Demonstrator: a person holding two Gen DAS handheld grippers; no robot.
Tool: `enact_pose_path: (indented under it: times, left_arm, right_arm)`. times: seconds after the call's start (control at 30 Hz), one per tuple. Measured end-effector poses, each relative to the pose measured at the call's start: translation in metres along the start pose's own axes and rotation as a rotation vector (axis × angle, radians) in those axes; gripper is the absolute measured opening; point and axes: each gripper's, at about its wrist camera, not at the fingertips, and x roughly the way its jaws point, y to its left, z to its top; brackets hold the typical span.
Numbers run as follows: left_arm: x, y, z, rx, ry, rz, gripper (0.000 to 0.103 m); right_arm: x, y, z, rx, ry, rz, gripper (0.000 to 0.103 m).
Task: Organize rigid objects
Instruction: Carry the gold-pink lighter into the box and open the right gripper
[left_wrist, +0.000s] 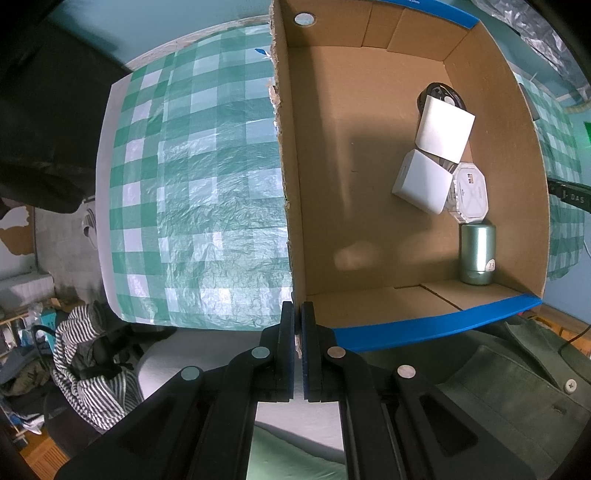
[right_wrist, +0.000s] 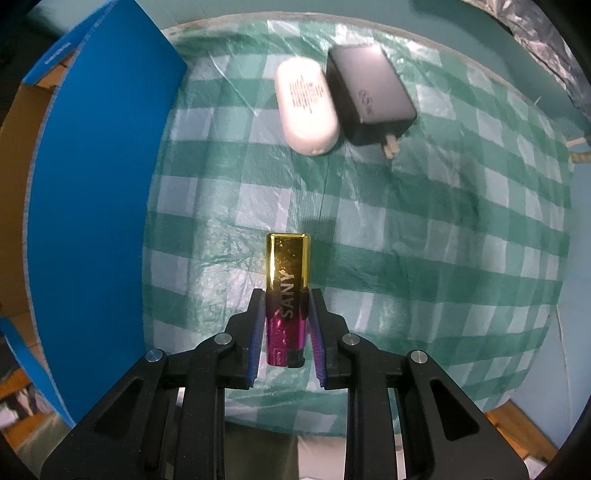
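My left gripper (left_wrist: 298, 312) is shut on the near left corner of an open cardboard box (left_wrist: 291, 206) with blue outer sides. Inside the box lie two white square boxes (left_wrist: 443, 127), a white octagonal item (left_wrist: 471, 194), a dark round item (left_wrist: 439, 92) and an upright green metal cylinder (left_wrist: 477, 254). My right gripper (right_wrist: 287, 299) is shut on a gold and magenta lighter (right_wrist: 288, 280) marked SANY, held just above the checked tablecloth. The box's blue side (right_wrist: 96, 206) stands to its left. A white oval case (right_wrist: 306, 107) and a black charger (right_wrist: 369, 92) lie further back.
A green and white checked plastic cloth (left_wrist: 199, 184) covers the table (right_wrist: 424, 240). A striped garment (left_wrist: 85, 362) and clutter lie on the floor at lower left. Crinkled foil (right_wrist: 546, 40) is at the far right edge.
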Motion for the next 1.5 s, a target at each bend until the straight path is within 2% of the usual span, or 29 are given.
enact_pose_path:
  times: [0.47, 0.9, 1.27, 1.5]
  left_arm:
    - [0.0, 0.0, 0.0, 0.0, 0.0, 0.0, 0.003]
    - [0.0, 0.0, 0.0, -0.001, 0.0, 0.0, 0.003]
    - [-0.001, 0.001, 0.002, 0.001, 0.0, 0.001, 0.003]
    - [-0.001, 0.001, 0.003, 0.001, -0.002, 0.002, 0.003]
  right_arm:
    - [-0.057, 0.021, 0.005, -0.079, -0.08, 0.021, 0.022]
    - [-0.116, 0.067, 0.031, -0.189, -0.18, 0.06, 0.022]
    - [-0.118, 0.112, 0.048, -0.296, -0.198, 0.068, 0.022]
    - [-0.106, 0.136, 0.055, -0.341, -0.175, 0.069, 0.022]
